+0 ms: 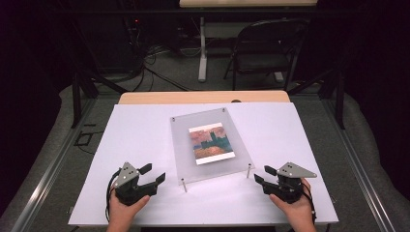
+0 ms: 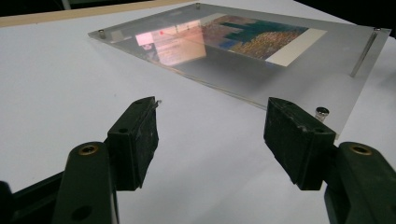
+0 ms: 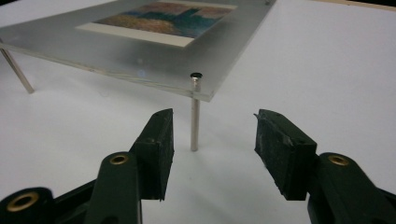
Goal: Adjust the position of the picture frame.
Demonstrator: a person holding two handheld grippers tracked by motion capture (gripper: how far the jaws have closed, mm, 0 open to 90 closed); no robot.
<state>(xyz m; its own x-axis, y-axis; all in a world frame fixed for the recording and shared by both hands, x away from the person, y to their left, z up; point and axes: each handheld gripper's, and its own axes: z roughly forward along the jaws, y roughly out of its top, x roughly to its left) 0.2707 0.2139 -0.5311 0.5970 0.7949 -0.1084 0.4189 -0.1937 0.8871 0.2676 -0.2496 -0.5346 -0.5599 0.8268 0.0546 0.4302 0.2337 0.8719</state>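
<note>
A: Where does the clear acrylic frame sit?

B: In the middle of the white board that covers the table, tilted: its near edge is raised on two thin metal legs, its far edge lies low. A colourful painting print is sandwiched in its centre.

A: And the left gripper?

B: It rests on the board near the frame's near-left corner, held by the person's left hand. Its jaws stand wide apart with nothing between them; in the left gripper view they point at the frame's edge, apart from it.

A: The right gripper?

B: It is just beside the near-right corner, in the right hand. Its jaws are also spread and empty; in the right gripper view the corner's leg stands beyond the gap, untouched.
</note>
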